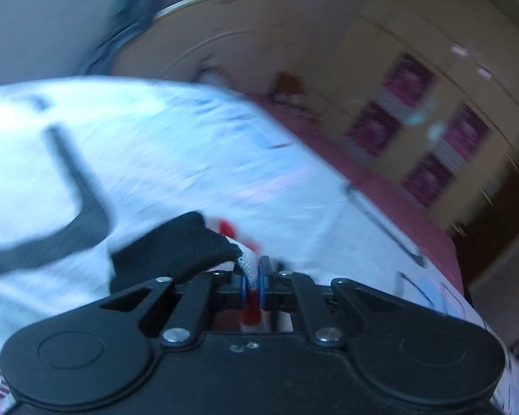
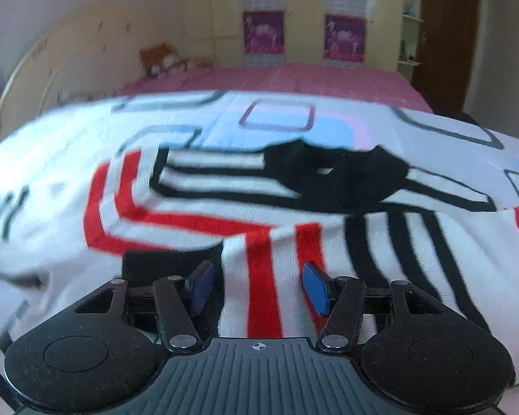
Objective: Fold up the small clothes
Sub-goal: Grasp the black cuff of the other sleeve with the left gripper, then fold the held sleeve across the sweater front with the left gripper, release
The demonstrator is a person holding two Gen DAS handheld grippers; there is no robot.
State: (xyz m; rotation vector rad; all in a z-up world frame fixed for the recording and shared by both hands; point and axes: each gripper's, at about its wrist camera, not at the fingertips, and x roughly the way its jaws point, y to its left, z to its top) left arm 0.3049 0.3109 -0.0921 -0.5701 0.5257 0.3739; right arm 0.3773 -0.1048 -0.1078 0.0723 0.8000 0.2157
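The left gripper (image 1: 253,276), low in the left-wrist frame, is clamped on a red-and-white edge of the striped garment (image 2: 259,214), which lies across the patterned bedspread (image 2: 276,117) in the middle of the right-wrist frame. The right gripper (image 2: 256,287), at lower centre there, has its jaws apart above a red stripe, holding nothing. Judged from this, the fold goes best if the pinched edge travels taut while the right pins the cloth flat.
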